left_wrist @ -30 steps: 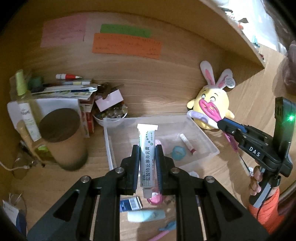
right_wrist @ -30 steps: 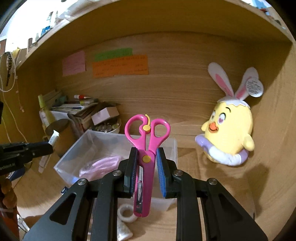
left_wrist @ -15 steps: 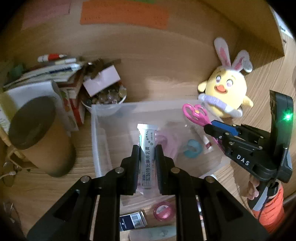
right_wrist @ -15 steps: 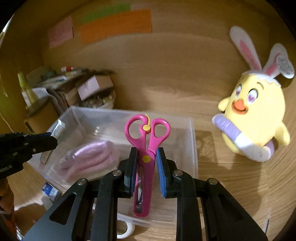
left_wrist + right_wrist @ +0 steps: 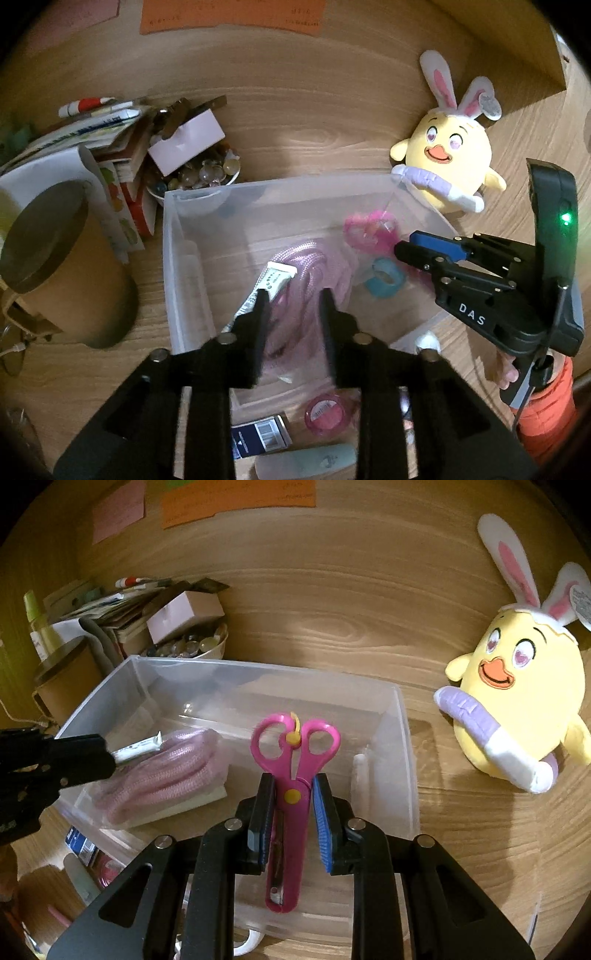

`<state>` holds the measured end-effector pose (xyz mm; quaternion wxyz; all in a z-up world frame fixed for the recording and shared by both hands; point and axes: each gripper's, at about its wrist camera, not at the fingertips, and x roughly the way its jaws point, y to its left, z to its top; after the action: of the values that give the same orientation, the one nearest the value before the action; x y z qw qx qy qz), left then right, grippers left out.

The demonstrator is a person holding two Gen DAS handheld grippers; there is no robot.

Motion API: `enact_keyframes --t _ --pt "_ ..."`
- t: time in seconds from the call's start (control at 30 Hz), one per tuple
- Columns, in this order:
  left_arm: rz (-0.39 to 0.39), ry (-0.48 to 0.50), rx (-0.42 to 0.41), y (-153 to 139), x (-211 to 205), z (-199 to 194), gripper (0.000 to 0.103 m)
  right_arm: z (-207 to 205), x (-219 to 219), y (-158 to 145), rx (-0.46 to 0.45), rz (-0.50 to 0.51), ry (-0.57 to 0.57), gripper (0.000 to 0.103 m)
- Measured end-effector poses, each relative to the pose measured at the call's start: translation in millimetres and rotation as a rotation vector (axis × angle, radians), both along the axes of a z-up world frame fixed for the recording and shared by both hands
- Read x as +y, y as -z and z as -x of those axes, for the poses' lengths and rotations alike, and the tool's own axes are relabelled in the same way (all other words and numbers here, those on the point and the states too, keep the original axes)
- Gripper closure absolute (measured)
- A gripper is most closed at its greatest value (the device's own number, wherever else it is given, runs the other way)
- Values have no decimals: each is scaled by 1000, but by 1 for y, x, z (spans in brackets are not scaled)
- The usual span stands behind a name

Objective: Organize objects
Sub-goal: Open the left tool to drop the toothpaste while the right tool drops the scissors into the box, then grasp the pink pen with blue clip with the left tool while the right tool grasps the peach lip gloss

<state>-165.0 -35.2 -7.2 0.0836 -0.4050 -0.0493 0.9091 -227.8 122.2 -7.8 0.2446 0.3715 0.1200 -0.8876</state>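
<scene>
At frame centre, the right gripper (image 5: 294,812) with blue-padded fingers held pink plastic scissors (image 5: 290,790) upright, handles up, over a clear plastic bin (image 5: 404,738). A coiled pink rope (image 5: 166,771) lay inside at left. A yellow plush chick with rabbit ears (image 5: 524,701) sat at right.

We see a wooden desk (image 5: 369,635) with a wooden back wall (image 5: 280,66) rising behind it. Orange (image 5: 236,498) and pink (image 5: 118,509) notes are stuck on that wall. Warm light falls on the wood, with dark shadows at the edges.
</scene>
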Motion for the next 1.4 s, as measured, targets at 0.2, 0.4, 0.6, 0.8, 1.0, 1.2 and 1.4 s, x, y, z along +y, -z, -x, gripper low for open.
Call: enact_keyframes --t 0.2,0.4,0.6,0.8,1.0,1.2,1.4 --pt "9 -20 46 -15 -2 -19 47 -19 9 -18 32 22 -25 76" --pt "17 -20 64 -20 -6 -51 32 -58 28 -28 69 58 -72 62" --pt "33 -6 22 -2 -4 -84 27 -93 49 -17 48 70 -101 61" --pt "29 12 -31 23 4 -109 27 -120 67 13 -37 65 -128 61" --pt "49 40 -72 45 19 -120 28 -133 66 37 -121 72 -171 61" --pt "17 88 -96 56 32 -124 46 -135 53 46 -135 66 -208 69" --pt "69 89 -67 58 40 -137 69 -147 55 47 -118 57 -222 86"
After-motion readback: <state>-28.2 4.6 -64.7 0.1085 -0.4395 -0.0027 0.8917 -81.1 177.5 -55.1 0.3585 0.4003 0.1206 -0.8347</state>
